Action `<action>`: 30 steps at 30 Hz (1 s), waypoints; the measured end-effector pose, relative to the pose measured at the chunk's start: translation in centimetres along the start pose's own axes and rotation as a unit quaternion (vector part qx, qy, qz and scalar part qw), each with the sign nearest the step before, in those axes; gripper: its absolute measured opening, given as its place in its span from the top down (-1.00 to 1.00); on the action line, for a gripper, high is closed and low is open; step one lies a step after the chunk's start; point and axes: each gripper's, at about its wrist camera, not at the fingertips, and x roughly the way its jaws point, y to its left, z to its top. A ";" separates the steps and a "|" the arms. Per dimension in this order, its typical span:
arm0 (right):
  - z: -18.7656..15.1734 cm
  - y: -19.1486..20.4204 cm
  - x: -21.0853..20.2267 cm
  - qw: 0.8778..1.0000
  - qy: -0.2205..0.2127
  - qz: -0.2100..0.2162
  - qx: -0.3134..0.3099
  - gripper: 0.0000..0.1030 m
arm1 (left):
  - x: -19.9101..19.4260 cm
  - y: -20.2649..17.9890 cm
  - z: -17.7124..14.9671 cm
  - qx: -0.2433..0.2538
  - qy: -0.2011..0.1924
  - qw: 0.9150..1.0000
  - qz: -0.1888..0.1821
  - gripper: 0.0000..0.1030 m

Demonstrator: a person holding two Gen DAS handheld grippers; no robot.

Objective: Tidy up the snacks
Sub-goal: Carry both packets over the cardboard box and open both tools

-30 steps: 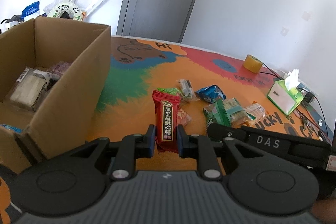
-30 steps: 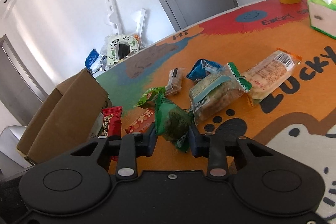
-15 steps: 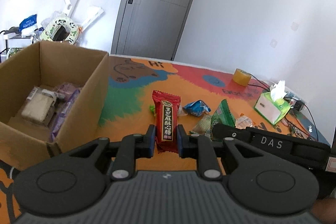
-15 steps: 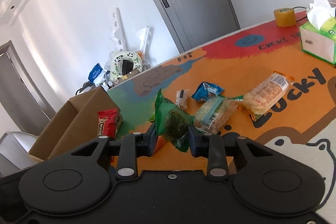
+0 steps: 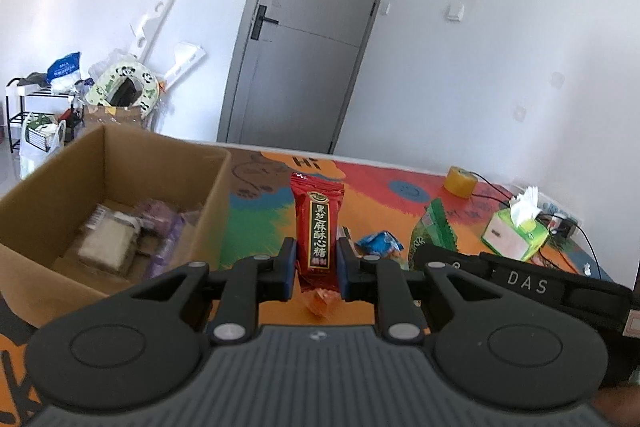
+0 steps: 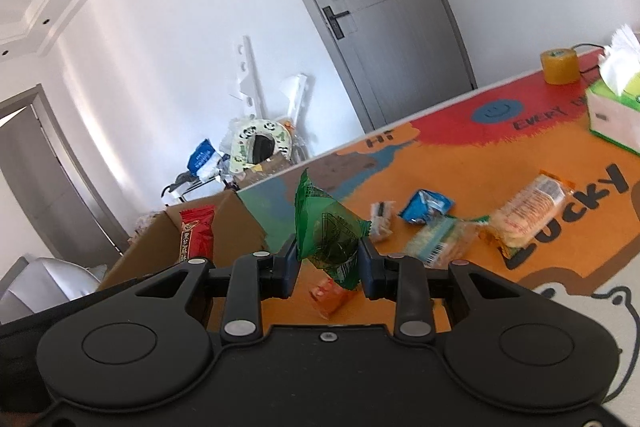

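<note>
Gleaming red candy wrapper (image 5: 318, 227), upright.

White walls, grey door (image 5: 310, 39) with black handle (image 5: 262, 22) shut. Clutter pile (image 5: 120, 93) by the wall, black rack (image 5: 18, 115) beside it. Bright daylight. Second doorway (image 6: 36, 183) at left.

Each fisheye camera sits close behind its own gripper, looking forward and slightly down over the colourful orange printed table mat (image 5: 384, 203), and both views share the open brown cardboard box (image 6: 236, 227), the grey panelled door (image 5: 316, 39) and the green-and-white tissue box (image 6: 612, 115).
</note>
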 end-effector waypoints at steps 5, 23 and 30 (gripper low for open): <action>0.4 1.3 0.5 1.000 -0.004 0.013 -0.011 0.40 | -0.9 1.0 0.7 -0.006 -0.014 1.000 0.009 0.62; 1.4 6.4 4.0 0.997 0.001 0.061 -0.046 0.40 | -1.7 6.9 2.9 -0.039 -0.039 0.997 0.059 0.62; 1.4 8.6 5.3 0.995 0.009 0.076 -0.059 0.40 | -1.1 9.3 3.4 -0.055 -0.033 0.995 0.074 0.62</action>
